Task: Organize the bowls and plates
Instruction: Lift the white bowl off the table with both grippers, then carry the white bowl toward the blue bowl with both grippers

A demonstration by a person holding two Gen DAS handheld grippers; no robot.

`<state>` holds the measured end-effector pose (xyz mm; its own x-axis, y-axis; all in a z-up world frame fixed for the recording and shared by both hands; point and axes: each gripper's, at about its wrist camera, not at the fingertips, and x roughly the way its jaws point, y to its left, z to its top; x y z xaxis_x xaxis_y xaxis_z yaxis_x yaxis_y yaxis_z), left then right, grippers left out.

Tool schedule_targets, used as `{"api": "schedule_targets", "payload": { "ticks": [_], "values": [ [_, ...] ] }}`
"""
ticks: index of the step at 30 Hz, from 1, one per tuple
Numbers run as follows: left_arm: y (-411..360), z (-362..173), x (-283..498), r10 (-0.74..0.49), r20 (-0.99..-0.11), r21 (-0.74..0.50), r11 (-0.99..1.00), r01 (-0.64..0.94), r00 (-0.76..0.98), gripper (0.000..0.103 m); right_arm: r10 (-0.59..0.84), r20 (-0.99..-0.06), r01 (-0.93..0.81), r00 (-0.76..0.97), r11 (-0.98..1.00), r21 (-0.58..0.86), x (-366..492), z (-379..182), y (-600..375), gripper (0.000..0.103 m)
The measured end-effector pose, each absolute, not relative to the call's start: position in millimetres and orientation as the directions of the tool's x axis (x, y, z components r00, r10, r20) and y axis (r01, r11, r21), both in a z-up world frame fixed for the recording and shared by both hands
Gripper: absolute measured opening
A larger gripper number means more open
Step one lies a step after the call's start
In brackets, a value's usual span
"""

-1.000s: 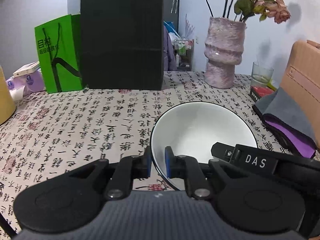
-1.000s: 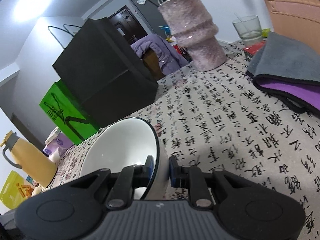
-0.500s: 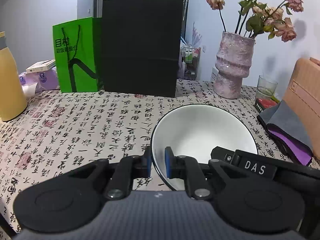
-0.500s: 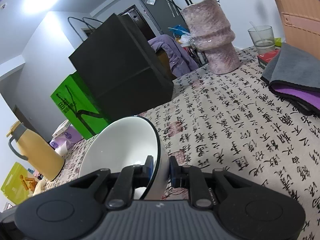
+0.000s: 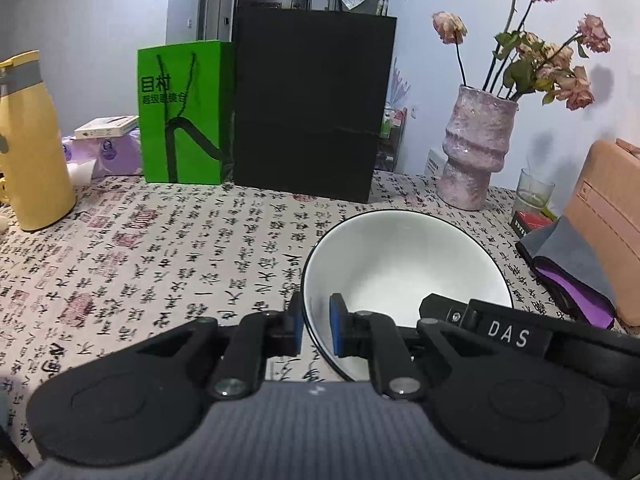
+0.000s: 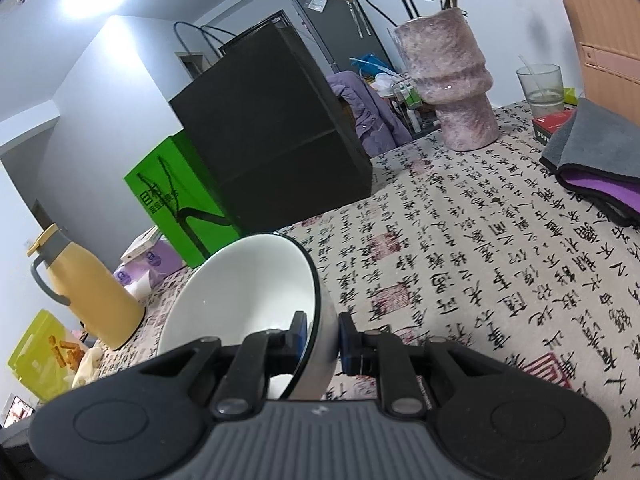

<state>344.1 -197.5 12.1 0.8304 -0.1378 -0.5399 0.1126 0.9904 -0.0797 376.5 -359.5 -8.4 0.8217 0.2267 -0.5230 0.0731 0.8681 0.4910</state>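
Both grippers have pulled back and up a bit since a sec ago, w/ the white bowl [image 5: 404, 268] riding along: more of the table [image 5: 160, 248] shows now, and the yellow thermos [image 5: 30, 148] has come into the left wrist view.

Left to right: thermos at the far left edge, then the green bag [image 5: 184, 112] and the black bag [image 5: 308, 108] side by side at the back, the pink vase [image 5: 476, 148] w/ dried flowers, a glass [image 5: 534, 194], and folded grey-purple cloths [image 5: 568, 264] on the right.

Left gripper [image 5: 316, 324] has its jaws clamped on the bowl's near-left rim, one pad inside, one outside. Right gripper [image 6: 323, 338] does the same on the opposite rim, jaws closed on the wall. Two grips on opposite edges likely keep the bowl from tipping while it's carried.

Bowl looks lifted clear of the table, tho the underside is hidden, so can't be sure. No plates or other bowls in view, so where it's headed can't be told yet. Task seems early or mid-carry.
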Motion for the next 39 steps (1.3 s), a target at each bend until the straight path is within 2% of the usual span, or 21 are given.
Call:
{"api": "schedule_targets", "payload": {
  "ticks": [39],
  "values": [
    [-54,33,270,-0.059,-0.488,-0.166,0.986,-0.027,0.871,0.013,0.345,-0.505,-0.08,0.791,0.877,0.473,329,19,-218,0.016]
  ]
}}
